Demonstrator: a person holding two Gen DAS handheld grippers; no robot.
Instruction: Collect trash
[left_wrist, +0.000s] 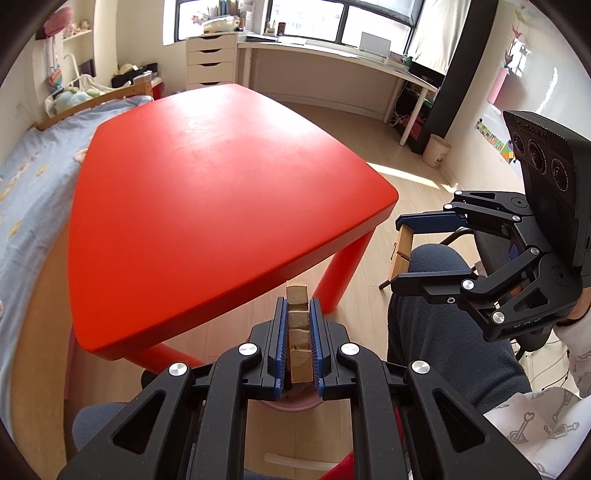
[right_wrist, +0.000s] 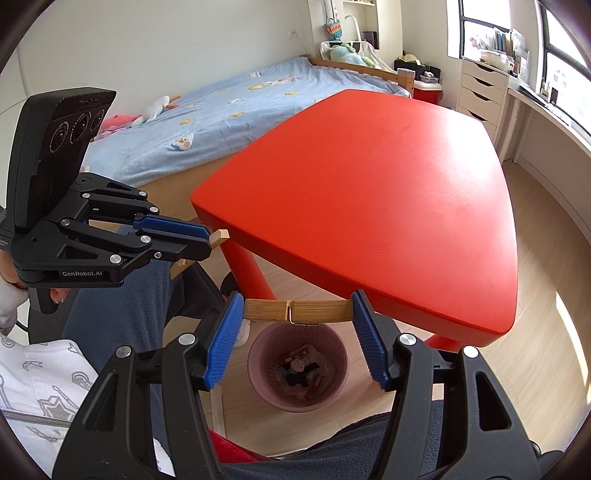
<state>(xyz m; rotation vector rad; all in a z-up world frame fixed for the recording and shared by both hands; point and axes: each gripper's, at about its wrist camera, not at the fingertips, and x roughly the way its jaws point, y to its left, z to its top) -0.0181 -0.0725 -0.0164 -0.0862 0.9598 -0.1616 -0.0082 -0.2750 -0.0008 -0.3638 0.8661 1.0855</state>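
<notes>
My left gripper (left_wrist: 298, 314) is shut on a wooden clothespin (left_wrist: 298, 332), held lengthwise between the blue pads, in front of the red table's (left_wrist: 221, 177) near edge. It also shows in the right wrist view (right_wrist: 207, 236), with the pin's tip (right_wrist: 220, 236) sticking out. My right gripper (right_wrist: 298, 314) is shut on a second wooden clothespin (right_wrist: 295, 311), gripped end to end, straight above a pink trash bin (right_wrist: 332, 387) that holds scraps. In the left wrist view, the right gripper (left_wrist: 400, 251) holds that pin (left_wrist: 402, 251) over the person's knee.
The red table (right_wrist: 369, 192) top is bare. A bed with a blue sheet (right_wrist: 221, 110) lies behind it. The person's legs in dark trousers (left_wrist: 443, 314) are below both grippers. A white desk (left_wrist: 332, 55), drawers (left_wrist: 210, 59) and a small beige bin (left_wrist: 436, 149) stand by the window.
</notes>
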